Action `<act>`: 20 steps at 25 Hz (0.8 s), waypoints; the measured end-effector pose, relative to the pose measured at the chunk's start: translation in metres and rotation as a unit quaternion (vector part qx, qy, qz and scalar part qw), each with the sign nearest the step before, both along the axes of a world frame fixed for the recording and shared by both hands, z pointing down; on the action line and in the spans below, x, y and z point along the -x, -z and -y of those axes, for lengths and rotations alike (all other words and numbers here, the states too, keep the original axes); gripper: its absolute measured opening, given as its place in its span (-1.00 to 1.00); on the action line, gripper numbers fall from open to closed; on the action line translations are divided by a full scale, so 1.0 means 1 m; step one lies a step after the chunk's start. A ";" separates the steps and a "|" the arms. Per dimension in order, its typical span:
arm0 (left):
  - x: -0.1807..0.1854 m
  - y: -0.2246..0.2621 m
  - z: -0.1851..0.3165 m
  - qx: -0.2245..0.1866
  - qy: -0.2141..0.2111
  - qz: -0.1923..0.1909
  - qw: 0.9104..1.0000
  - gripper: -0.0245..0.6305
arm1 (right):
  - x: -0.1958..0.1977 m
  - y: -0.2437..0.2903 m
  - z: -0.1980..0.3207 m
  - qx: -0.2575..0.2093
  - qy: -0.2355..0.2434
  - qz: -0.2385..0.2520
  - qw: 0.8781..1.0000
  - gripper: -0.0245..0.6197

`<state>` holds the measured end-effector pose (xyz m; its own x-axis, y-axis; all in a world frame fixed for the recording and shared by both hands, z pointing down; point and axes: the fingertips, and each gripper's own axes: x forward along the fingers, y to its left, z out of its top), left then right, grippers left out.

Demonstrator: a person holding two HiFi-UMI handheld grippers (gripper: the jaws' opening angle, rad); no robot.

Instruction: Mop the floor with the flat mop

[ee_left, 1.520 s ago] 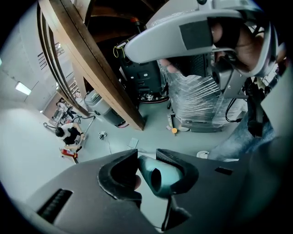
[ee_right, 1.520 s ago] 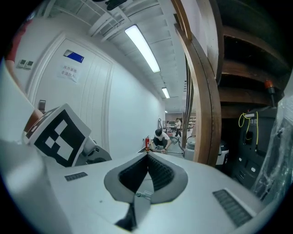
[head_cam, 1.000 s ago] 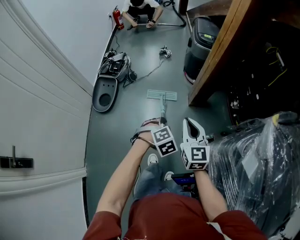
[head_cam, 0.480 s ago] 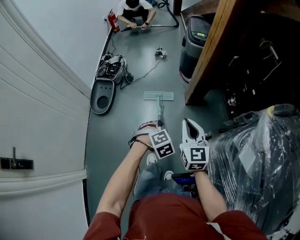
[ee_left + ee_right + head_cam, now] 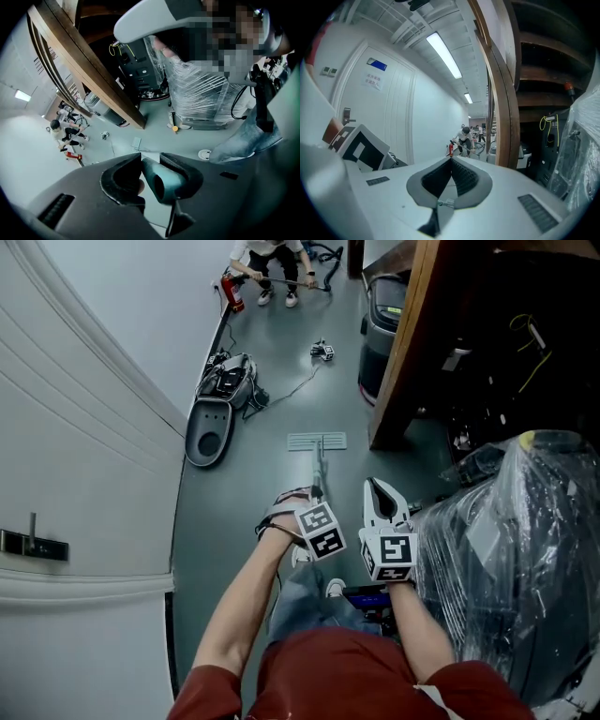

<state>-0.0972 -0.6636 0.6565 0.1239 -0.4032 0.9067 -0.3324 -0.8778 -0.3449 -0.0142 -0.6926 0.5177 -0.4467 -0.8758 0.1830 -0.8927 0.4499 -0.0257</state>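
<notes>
Left tool [image 5: 149,174] pinching grey-green tubular mop handle [image 5: 319,467]. Pale flat mop head [image 5: 317,441] down on grey floor [image 5: 272,399]. Right tool [image 5: 451,165] pressed together, holding nothing.

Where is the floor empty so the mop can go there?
Bare floor lies ahead of the mop head, up to the small gadget, and beside the handle, between the white wall and the feet. It is crowded by the cables and grey board at left, and by the wrapped pile at right.
</notes>
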 end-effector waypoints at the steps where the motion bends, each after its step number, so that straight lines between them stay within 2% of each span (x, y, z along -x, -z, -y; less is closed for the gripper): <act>1: -0.003 0.000 -0.007 0.000 0.001 0.002 1.000 -0.52 | -0.005 0.000 -0.007 -0.001 0.000 0.001 1.000 -0.87; 10: -0.026 0.002 -0.063 0.007 0.000 0.012 1.000 -0.51 | -0.035 -0.005 -0.060 0.007 -0.009 0.010 1.000 -0.87; 20: -0.002 -0.001 -0.132 0.003 -0.009 0.006 1.000 -0.52 | -0.013 -0.007 -0.128 0.007 -0.024 -0.002 1.000 -0.87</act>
